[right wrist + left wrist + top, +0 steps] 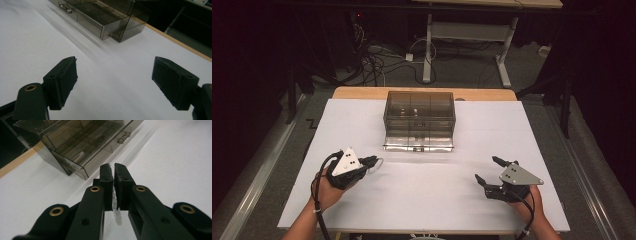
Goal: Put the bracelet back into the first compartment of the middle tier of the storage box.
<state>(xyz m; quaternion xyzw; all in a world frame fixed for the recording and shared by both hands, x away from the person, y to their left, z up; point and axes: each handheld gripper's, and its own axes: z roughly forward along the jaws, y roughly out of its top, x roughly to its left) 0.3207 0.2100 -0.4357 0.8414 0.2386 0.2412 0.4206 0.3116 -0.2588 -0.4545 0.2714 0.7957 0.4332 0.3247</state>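
Left gripper [111, 171] pinches a white ribbed plug [117, 213] — likely bound for the open drawer [418, 140] — right gripper [490, 171] gapes empty.

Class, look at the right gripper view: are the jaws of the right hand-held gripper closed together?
No: the right hand-held gripper has its two black jaws standing wide apart, with bare white table between them.

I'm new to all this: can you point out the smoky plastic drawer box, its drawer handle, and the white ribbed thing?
Drawer box [419, 104], high view, top panel.
Drawer handle [124, 137], left gripper view, metal bar.
White ribbed plug [117, 215], left gripper view, lower end.
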